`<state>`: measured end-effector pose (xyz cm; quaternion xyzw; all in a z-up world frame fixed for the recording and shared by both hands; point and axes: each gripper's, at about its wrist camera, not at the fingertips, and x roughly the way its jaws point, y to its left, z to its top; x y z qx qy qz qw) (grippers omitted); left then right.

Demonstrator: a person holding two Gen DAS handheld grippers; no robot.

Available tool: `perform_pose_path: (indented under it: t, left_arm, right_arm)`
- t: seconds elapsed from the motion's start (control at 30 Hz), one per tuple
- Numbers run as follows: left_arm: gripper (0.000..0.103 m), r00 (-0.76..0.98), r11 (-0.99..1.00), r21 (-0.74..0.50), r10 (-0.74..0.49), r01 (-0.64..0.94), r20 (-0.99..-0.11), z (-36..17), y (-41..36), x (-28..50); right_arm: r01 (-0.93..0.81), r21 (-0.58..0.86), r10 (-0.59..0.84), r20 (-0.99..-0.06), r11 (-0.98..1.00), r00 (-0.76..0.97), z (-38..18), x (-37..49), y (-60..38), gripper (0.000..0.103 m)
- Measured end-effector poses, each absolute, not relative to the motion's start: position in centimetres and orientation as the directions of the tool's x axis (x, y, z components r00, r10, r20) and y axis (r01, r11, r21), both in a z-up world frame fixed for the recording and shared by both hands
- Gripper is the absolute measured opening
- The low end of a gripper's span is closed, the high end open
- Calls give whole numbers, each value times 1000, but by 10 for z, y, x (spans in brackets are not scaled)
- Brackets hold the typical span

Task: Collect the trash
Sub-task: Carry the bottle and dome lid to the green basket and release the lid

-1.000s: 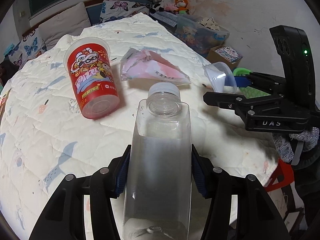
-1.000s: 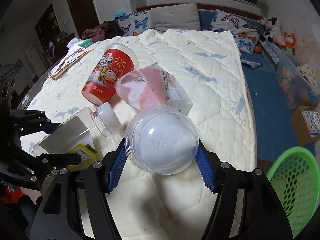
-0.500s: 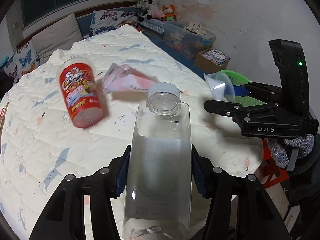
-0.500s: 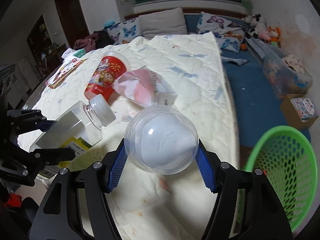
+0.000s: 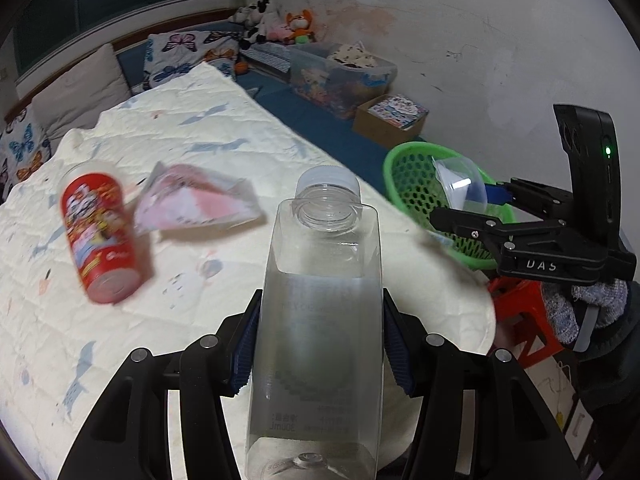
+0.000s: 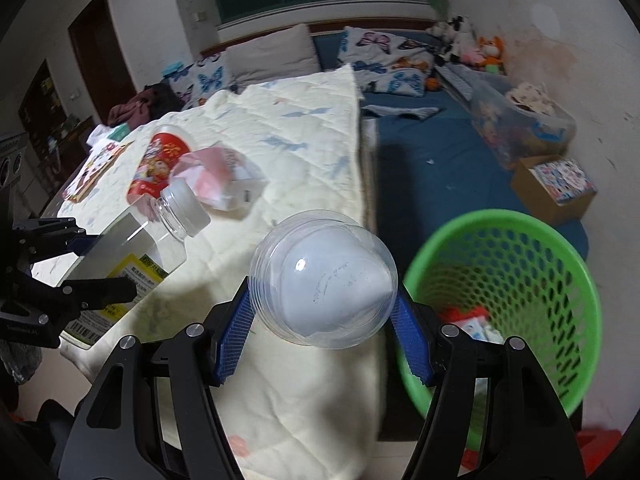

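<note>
My left gripper (image 5: 320, 344) is shut on a clear square plastic bottle (image 5: 320, 320) with a white cap, held above the bed's near corner. My right gripper (image 6: 323, 320) is shut on a clear domed plastic cup (image 6: 324, 280), white inside, and hangs just left of the green mesh basket (image 6: 560, 292). In the left wrist view the domed cup (image 5: 460, 184) and right gripper (image 5: 480, 200) sit in front of the basket (image 5: 412, 176). A red printed cup (image 5: 98, 236) and a pink-and-clear plastic bag (image 5: 200, 204) lie on the quilt. The basket holds some scraps.
The cream quilted bed (image 6: 312, 148) fills the left. Blue floor mats (image 6: 440, 160), a cardboard box (image 6: 556, 188) and a clear storage bin (image 6: 520, 128) stand along the right wall. A red stool (image 5: 520, 312) stands by the bed corner. Pillows and plush toys lie at the far end.
Both grippers have swung rightward off the bed toward the green basket, keeping their loads. The basket has come fully into the right view and appeared in the left view.
</note>
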<state>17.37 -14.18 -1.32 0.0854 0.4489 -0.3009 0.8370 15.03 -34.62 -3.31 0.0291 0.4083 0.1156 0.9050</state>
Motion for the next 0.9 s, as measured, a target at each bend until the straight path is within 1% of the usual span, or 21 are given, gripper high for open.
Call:
perform_pose_path:
  t: [0.37,0.53,0.73,0.9]
  left_arm:
    - [53,373,751,-140,-470,646,-799,-6,-199,190]
    - [53,369,728,-120,-474,675,-800,-2,-230,196]
    - [53,350,699,-96,-467,709,-812,-7,-271,203]
    - [53,327,677,-89,-462,731,-824,-13,-302,207]
  right_arm:
    - [-1,155,119,-751,988,649,-45,137,-421,66]
    - [89,165,72,-769,982,635,-59,133,-456,66]
    - [168,166,32,-797,972,603,-81,129,-483,66]
    - [214,184,26,-812,959,583,-95,127,-501,67]
